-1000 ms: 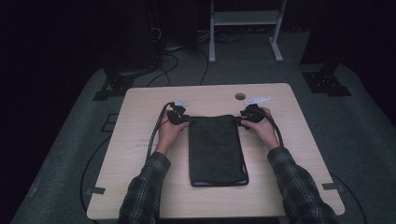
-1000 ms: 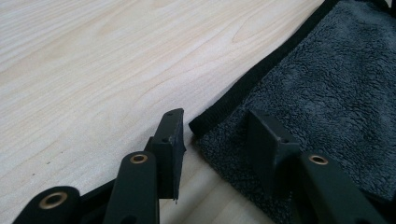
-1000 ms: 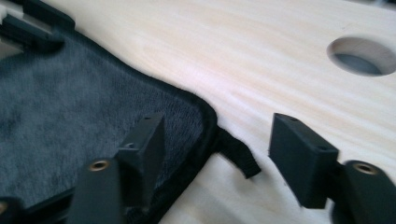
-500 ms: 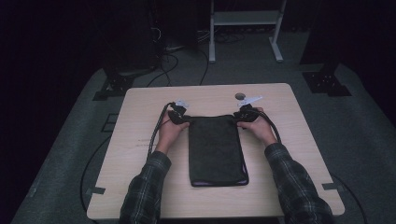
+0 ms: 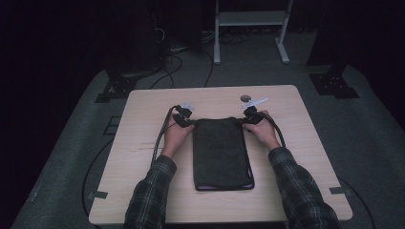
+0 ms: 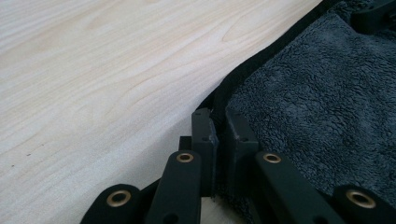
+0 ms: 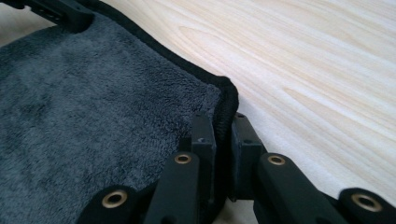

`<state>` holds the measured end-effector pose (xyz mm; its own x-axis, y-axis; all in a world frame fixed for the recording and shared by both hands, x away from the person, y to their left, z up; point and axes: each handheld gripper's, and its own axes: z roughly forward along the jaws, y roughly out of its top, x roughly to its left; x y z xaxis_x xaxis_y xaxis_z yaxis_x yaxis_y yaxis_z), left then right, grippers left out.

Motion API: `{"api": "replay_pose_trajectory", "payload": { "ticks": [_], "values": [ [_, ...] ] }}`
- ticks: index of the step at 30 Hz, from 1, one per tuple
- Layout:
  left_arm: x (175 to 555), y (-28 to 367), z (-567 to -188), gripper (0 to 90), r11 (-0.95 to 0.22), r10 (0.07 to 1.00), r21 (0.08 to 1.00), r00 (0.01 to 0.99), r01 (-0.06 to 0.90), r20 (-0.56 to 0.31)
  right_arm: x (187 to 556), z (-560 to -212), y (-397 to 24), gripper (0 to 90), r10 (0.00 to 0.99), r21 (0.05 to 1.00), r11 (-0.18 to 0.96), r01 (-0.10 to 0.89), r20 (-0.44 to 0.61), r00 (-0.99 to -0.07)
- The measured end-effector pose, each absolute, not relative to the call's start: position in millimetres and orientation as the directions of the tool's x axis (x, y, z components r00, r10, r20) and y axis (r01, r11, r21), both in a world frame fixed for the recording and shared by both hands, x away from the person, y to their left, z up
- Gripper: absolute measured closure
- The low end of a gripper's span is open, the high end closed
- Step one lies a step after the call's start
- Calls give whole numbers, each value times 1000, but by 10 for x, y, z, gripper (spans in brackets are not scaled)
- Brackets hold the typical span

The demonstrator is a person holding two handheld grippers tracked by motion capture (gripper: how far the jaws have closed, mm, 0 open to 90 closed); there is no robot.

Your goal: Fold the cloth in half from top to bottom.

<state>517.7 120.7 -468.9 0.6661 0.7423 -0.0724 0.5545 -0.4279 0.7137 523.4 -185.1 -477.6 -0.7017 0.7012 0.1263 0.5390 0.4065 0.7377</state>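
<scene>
We see a dark grey towel (image 6: 327,107) of fluffy, looped cloth, matt, with a stitched black hem. Under it, the table (image 6: 102,79) shows pale wood grain, smooth with a soft sheen. The gripper jaws look like matt black plastic with brass-coloured rivets.

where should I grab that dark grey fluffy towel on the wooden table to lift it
Grip the dark grey fluffy towel at its two far corners, coming in from either side. Its thin black-bound hem lies flat there, and the left gripper and right gripper have just been closing onto it.
</scene>
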Motion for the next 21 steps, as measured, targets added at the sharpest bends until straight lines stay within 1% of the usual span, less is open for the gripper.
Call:
{"api": "replay_pose_trajectory", "payload": {
  "ticks": [5, 9, 14, 17, 21],
  "values": [
    [5197, 1254, -4607, 843, -400, 746, 745, 662, 534, -74, 5266, -4709, -1875, 820, 713, 756, 368, 541, 144, -687],
    [5225, 1292, -4415, 844, -382, 749, 788, 661, 483, -42, 5296, -4539, -1851, 820, 715, 782, 370, 502, 106, -691],
    [5210, 1324, -4222, 842, -387, 735, 815, 678, 432, -10, 5299, -4311, -1879, 819, 707, 818, 342, 463, 101, -700],
    [5151, 1343, -4206, 842, -376, 726, 822, 687, 428, -25, 5243, -4263, -1892, 818, 695, 826, 345, 445, 93, -713],
    [5032, 1390, -4211, 841, -362, 698, 834, 714, 417, -54, 5134, -4269, -1954, 818, 671, 835, 337, 435, 111, -733]
  ]
}}
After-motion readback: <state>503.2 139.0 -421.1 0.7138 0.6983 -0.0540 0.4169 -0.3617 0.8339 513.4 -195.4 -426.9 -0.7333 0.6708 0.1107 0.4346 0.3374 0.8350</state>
